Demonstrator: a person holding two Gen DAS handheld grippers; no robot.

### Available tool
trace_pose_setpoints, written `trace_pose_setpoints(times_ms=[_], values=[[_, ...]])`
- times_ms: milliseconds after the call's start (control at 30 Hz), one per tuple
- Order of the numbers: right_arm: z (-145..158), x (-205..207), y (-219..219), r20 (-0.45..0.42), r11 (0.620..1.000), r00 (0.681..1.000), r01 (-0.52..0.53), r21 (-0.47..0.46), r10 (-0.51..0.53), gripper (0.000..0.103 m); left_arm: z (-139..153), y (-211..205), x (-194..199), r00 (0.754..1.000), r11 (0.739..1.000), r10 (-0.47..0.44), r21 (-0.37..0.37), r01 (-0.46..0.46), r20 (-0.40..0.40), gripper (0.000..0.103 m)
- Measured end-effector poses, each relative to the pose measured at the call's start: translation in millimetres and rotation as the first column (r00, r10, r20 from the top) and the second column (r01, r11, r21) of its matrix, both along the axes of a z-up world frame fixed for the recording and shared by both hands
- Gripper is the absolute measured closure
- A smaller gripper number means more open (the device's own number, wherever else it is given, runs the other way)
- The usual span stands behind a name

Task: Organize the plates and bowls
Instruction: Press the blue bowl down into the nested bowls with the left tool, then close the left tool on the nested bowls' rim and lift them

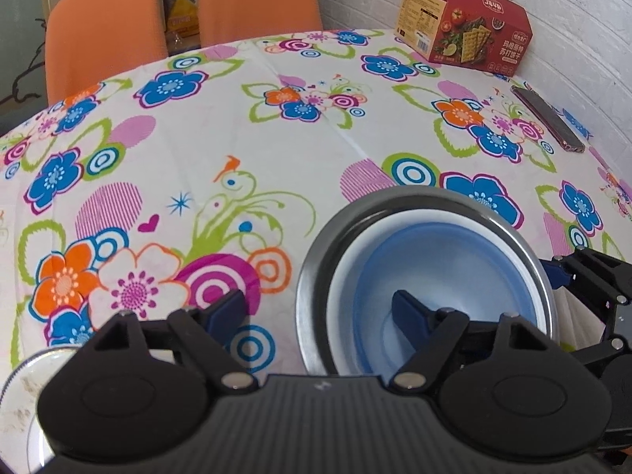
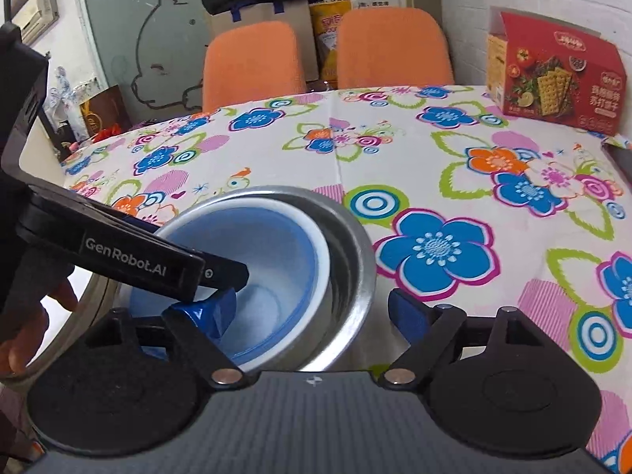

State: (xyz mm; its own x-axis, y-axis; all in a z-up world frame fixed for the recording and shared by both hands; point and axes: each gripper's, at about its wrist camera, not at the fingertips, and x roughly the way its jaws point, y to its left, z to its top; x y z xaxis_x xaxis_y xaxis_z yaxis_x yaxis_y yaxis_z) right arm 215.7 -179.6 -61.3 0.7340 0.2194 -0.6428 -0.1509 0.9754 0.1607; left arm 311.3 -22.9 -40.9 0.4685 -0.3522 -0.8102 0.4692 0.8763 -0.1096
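Two nested bowls are seen on the flowered desk (image 1: 276, 150): a blue bowl with a white rim (image 1: 442, 276) is seated inside a steel bowl (image 1: 312, 276). The left tongs (image 1: 320, 310) are spread wide, one blue-padded finger hanging over the tablecloth outside the steel bowl and the other reaching down inside the blue bowl; nothing is pinched. The right tongs (image 2: 312, 310) are likewise spread, straddling the near wall of both bowls, with one finger inside the blue bowl (image 2: 272, 260) and the other outside the steel bowl (image 2: 351, 260). Whether the pads touch the walls cannot be told. Left of the left tongs, the edge of a pale plate (image 1: 19, 403) is glimpsed (mostly hidden). Far ahead, a red cracker box (image 1: 466, 23) stands by the wall, a dark flat case (image 1: 547, 118) beside it.
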Motion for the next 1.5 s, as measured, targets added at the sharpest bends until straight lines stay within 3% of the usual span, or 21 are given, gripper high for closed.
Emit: trace_pose_setpoints(times_ms=[67,133,300,600,767,933,1067,1233,1333,1433,1467,1500], values=[[-0.8,-2.6,2.6,0.020,1.000,1.000,-0.007,-0.018,0.008,0.035,1.7,0.8,-3.1,1.000,1.000,-0.004,-0.019,0.004,0.007,0.036],[0.3,-5.4,3.8,0.031,1.000,0.999,-0.020,0.009,0.020,0.039,4.3,-0.8,-6.1,1.000,0.999,-0.011,-0.045,0.011,-0.006,0.060],[4.8,-9.4,15.5,0.051,0.999,0.998,-0.025,-0.030,0.026,0.044,8.5,-1.8,-4.3,0.997,0.996,0.039,-0.083,-0.045,-0.066,0.067],[43.5,-23.7,6.1,0.135,0.999,0.991,0.012,-0.040,-0.007,0.042,56.9,-7.0,-16.8,0.999,0.989,0.044,-0.141,-0.044,-0.007,0.067],[62.1,-30.4,27.8,0.185,0.998,0.980,-0.064,-0.026,0.068,0.041,77.7,37.7,-32.5,0.993,0.984,0.121,-0.131,-0.119,0.013,0.066],[71.3,-25.9,72.3,0.208,0.978,0.957,-0.209,0.014,0.202,0.041,92.0,99.6,-53.1,0.965,0.963,0.258,-0.093,-0.253,0.046,0.066],[69.9,-27.0,115.0,0.206,0.948,0.929,-0.317,0.021,0.306,0.040,85.8,145.4,-72.1,0.937,0.937,0.346,-0.067,-0.343,0.051,0.066],[49.9,-30.2,152.4,0.136,0.914,0.908,-0.404,0.038,0.396,0.040,52.1,181.6,-85.4,0.914,0.912,0.405,-0.061,-0.405,-0.011,0.067],[38.9,-29.2,162.8,0.089,0.909,0.907,-0.415,0.027,0.412,0.040,36.2,191.0,-82.4,0.907,0.904,0.416,-0.086,-0.420,-0.058,0.067],[31.8,-25.6,166.4,0.054,0.916,0.915,-0.401,0.015,0.400,0.039,31.5,190.5,-80.0,0.914,0.907,0.404,-0.112,-0.407,-0.048,0.067],[30.0,-23.8,166.5,0.045,0.917,0.916,-0.399,0.010,0.398,0.039,31.4,188.7,-79.6,0.914,0.907,0.405,-0.109,-0.406,-0.034,0.063],[25.9,-22.1,167.1,0.030,0.917,0.917,-0.399,0.017,0.398,0.039,32.5,188.1,-79.8,0.914,0.908,0.406,-0.109,-0.405,-0.019,0.048]])
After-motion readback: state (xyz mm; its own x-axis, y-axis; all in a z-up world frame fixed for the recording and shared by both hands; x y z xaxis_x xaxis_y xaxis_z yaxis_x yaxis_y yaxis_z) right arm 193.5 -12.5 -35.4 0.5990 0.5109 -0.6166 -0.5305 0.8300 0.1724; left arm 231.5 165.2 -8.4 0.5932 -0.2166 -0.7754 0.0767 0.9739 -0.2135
